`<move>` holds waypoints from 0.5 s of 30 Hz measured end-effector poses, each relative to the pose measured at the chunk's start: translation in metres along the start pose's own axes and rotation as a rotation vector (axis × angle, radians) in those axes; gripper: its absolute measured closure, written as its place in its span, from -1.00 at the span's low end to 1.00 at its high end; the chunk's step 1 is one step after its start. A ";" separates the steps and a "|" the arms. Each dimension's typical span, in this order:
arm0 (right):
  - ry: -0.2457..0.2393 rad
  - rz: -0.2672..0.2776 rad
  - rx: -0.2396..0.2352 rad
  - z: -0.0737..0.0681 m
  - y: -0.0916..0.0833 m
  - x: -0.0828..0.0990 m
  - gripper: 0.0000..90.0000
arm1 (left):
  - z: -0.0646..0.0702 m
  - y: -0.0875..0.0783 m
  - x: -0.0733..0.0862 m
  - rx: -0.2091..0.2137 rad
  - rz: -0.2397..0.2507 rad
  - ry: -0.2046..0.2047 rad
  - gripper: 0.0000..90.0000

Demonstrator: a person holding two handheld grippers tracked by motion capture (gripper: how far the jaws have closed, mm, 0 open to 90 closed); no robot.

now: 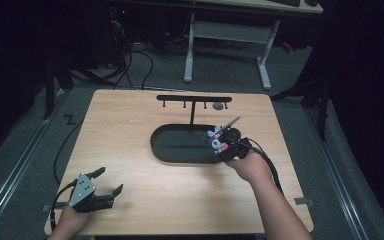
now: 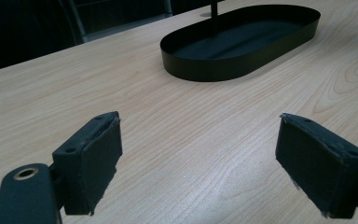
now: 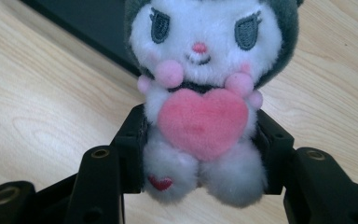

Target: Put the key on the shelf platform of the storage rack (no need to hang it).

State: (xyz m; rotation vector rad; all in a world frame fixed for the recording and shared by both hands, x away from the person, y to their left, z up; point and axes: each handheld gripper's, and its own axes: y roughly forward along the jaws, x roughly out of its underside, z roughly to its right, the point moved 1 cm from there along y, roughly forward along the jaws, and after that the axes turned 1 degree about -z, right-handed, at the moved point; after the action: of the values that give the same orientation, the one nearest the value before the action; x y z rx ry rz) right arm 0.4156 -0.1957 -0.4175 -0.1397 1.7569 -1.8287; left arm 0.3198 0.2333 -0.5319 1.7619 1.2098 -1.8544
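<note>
My right gripper (image 1: 224, 145) is shut on a small plush toy (image 3: 204, 102), white-faced with a dark hood and a pink heart held to its chest. Its jaws squeeze the toy's lower body from both sides. In the high view the plush toy (image 1: 217, 137) hangs at the right end of a black oval tray (image 1: 166, 148), just above its rim. My left gripper (image 1: 109, 181) rests near the table's front left corner, open, with bare wood between its pads (image 2: 92, 158). The tray (image 2: 205, 70) lies ahead of it, with nothing inside.
A black T-shaped stand (image 1: 194, 102) with several small hooks rises behind the tray. The light wooden table (image 1: 130, 130) sits on a grey floor, with cables at the back left and a white desk frame (image 1: 230, 35) behind.
</note>
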 end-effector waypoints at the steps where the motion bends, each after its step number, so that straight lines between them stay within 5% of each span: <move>1: 0.001 0.003 -0.003 0.000 0.002 -0.002 0.08 | 0.000 0.000 0.000 0.001 0.000 0.000 -0.66; 15: 0.057 -0.028 -0.005 0.008 0.034 -0.028 0.10 | 0.000 0.000 0.000 -0.001 -0.006 -0.002 -0.66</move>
State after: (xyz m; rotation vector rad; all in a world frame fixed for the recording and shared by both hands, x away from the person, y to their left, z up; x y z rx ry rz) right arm 0.4535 -0.1878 -0.4400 -0.1151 1.8072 -1.8651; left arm 0.3203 0.2332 -0.5318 1.7572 1.2166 -1.8578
